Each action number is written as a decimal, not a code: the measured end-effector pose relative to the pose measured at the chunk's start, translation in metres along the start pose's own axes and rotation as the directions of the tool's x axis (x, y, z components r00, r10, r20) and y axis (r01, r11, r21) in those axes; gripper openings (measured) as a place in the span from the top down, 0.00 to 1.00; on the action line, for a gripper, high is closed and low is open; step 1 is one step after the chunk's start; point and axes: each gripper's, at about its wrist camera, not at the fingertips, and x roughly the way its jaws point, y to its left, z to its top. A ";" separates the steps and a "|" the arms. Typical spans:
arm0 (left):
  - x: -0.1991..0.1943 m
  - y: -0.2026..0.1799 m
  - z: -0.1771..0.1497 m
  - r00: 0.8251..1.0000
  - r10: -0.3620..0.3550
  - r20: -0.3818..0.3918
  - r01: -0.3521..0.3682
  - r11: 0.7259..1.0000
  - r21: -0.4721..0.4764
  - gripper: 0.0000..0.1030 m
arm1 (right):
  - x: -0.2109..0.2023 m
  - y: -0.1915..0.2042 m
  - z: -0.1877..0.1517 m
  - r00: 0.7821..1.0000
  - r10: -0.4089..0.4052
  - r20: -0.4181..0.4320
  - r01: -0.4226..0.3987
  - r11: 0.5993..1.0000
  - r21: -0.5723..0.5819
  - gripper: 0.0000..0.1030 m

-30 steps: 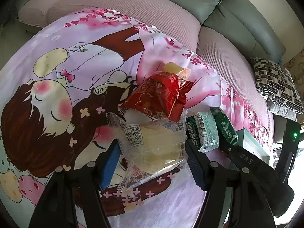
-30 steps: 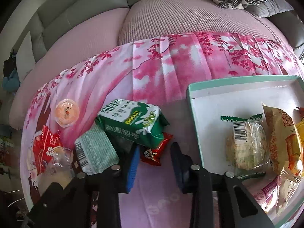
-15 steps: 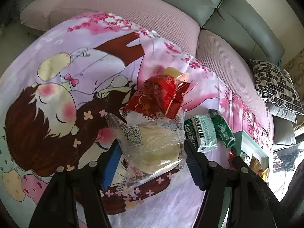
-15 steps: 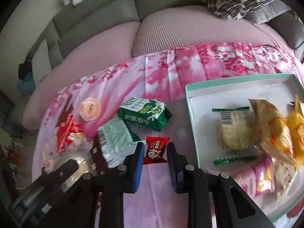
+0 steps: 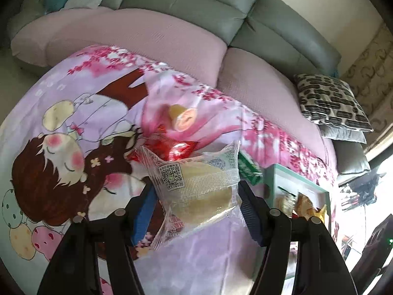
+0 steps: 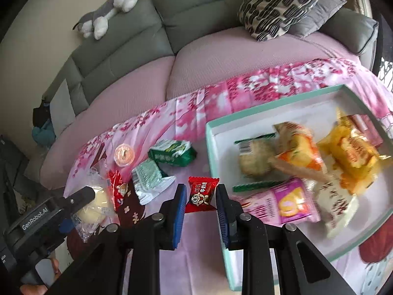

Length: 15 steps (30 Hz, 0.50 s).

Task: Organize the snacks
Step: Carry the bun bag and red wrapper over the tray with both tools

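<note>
Our right tongs (image 6: 199, 198) pinch the red candy (image 6: 202, 193); the box (image 6: 275, 113) lies just to their right. Our left tongs (image 5: 196, 194) grip the cake pack (image 5: 196, 184), farther away.

- The box (image 6: 208, 132) is set on the printed cloth (image 6: 196, 103), at the right in the right wrist view, with several snack packets (image 6: 294, 152) lying in it.
- Two biscuit packs (image 6: 172, 152) and a jelly cup (image 6: 124, 154) are laid on the cloth left of the box.
- A candy (image 6: 201, 194) is held between the right tool (image 6: 200, 204) pads, before the box's near-left corner.
- A wrapped cake (image 5: 196, 184) is held in the left tool (image 5: 196, 196), left of the packs.
- A sofa (image 6: 137, 24) is seen behind the cloth, with a cushion (image 6: 277, 2) and a plush toy (image 6: 108, 12) on it.
</note>
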 end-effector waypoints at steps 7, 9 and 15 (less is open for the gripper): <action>-0.005 -0.047 -0.009 0.998 -0.058 0.009 0.056 0.992 0.114 0.35 | -0.032 -0.034 0.018 0.995 -0.036 0.094 0.029 0.997 0.070 0.74; -0.004 -0.065 -0.014 0.996 -0.084 -0.002 0.083 0.984 0.157 0.35 | -0.042 -0.049 0.023 0.990 -0.070 0.121 0.059 0.993 0.098 0.74; 0.002 -0.125 -0.037 0.988 -0.148 -0.035 0.151 0.940 0.306 0.35 | -0.063 -0.097 0.033 0.971 -0.189 0.148 0.163 0.971 0.174 0.74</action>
